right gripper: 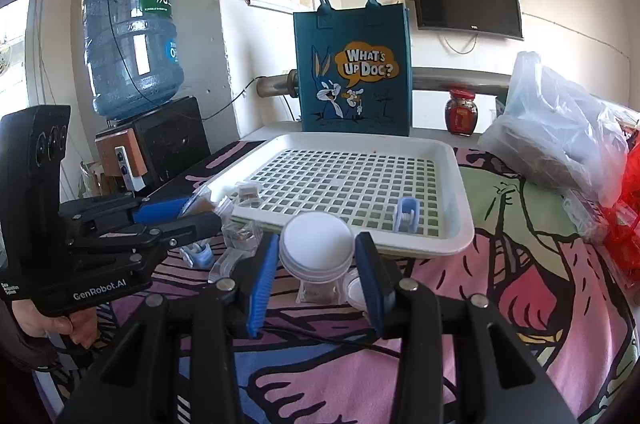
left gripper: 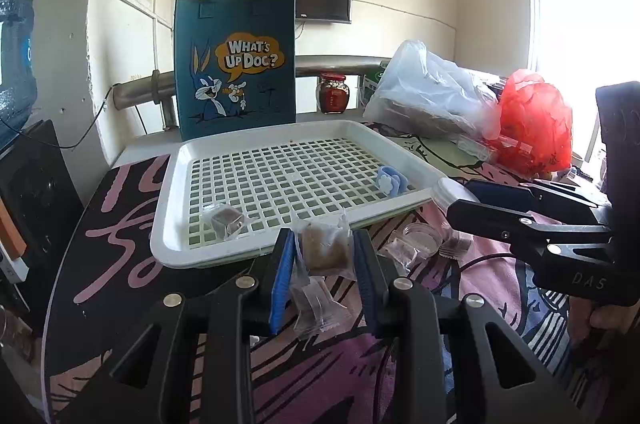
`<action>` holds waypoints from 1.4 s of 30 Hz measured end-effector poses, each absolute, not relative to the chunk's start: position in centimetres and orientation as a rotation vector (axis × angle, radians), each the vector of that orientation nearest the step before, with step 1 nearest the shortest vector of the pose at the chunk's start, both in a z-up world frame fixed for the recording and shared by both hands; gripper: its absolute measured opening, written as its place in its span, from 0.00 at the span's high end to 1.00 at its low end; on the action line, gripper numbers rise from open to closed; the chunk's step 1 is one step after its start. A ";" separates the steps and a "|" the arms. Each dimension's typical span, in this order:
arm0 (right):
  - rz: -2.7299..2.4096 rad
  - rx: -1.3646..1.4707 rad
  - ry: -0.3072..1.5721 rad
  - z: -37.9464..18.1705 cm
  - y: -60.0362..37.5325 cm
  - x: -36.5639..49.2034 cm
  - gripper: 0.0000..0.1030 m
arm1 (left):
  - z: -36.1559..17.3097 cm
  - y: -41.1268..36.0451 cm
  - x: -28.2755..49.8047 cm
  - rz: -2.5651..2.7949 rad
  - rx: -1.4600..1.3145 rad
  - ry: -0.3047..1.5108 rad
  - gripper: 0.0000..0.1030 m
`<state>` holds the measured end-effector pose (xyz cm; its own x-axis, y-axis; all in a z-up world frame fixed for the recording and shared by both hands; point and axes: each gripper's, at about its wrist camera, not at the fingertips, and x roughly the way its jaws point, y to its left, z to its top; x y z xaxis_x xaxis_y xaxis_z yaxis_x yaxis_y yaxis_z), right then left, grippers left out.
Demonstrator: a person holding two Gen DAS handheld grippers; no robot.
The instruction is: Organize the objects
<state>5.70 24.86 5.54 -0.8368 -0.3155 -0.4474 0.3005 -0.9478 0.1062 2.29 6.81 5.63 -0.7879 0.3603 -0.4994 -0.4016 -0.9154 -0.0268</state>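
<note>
we list, lower centre of the left wrist view: our left gripper (left gripper: 325, 256), its blue pads pinching a clear-wrapped brown snack packet (left gripper: 326, 250) just in front of the near rim of the white tray (left gripper: 172, 184). a second wrapped snack (left gripper: 226, 220) lies inside the tray at its near left corner. a small blue clip (left gripper: 389, 180) stands on the tray grid toward the right. more clear packets (left gripper: 316, 308) lie on the patterned cloth (left gripper: 120, 224) below and to the right of the held one.

lower centre of the right wrist view: our right gripper (right gripper: 316, 256), fingers spread on either side of a clear jar with a white lid (right gripper: 316, 244); the pads do not appear to press it. the jar stands on the cloth just before the tray's near edge.

background, both views: a blue cartoon tote bag (left gripper: 236, 64) upright behind the tray, a red-lidded jar (left gripper: 332, 92) beside it, a clear plastic bag (left gripper: 432, 92) and a red plastic bag (left gripper: 536, 120) at right, a wall screen (right gripper: 466, 0), and a water bottle (right gripper: 130, 44) at upper left.
</note>
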 end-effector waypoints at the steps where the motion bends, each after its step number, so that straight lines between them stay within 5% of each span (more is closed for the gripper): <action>1: -2.734 0.678 -0.052 5.5 24.9 5.6 0.62 | 5.6 6.7 2.2 2.638 -0.718 0.106 0.72; 42: -2.721 0.691 -0.092 5.5 25.4 5.4 0.62 | 5.5 6.5 2.0 2.634 -0.736 0.088 0.71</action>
<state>5.38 25.35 5.52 -0.8276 -0.3317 -0.4528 0.3003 -0.9432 0.1420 1.95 6.51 5.54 -0.7802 0.3632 -0.5094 -0.3965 -0.9169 -0.0464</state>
